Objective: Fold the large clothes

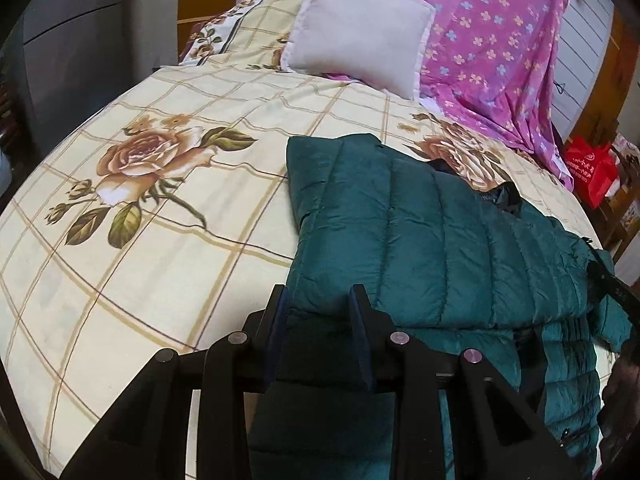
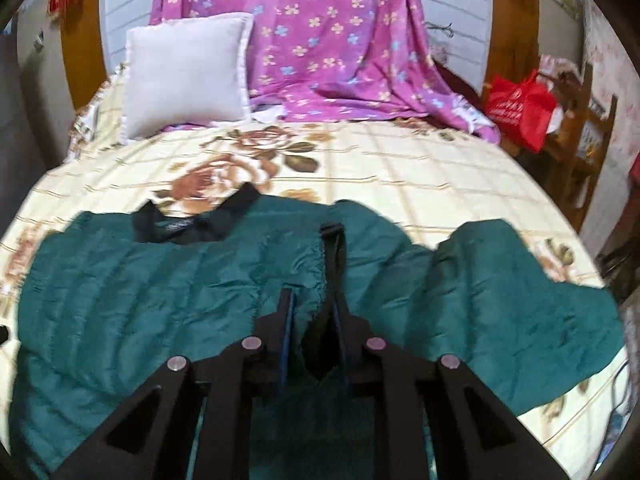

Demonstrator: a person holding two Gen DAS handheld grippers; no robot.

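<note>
A teal quilted jacket lies on the bed, one panel folded over the rest. In the left wrist view, my left gripper is at the near edge of that folded panel. Its pads are shut on the teal fabric, which runs down between the fingers. From the right wrist camera, the jacket spreads wide, with its dark collar at the far side and a sleeve out to the right. My right gripper is shut on the jacket's front edge beside the dark zipper strip.
The bed has a cream checked sheet with roses. A pale pillow and a purple flowered cloth are at the head. A red bag sits on wooden furniture to the right of the bed.
</note>
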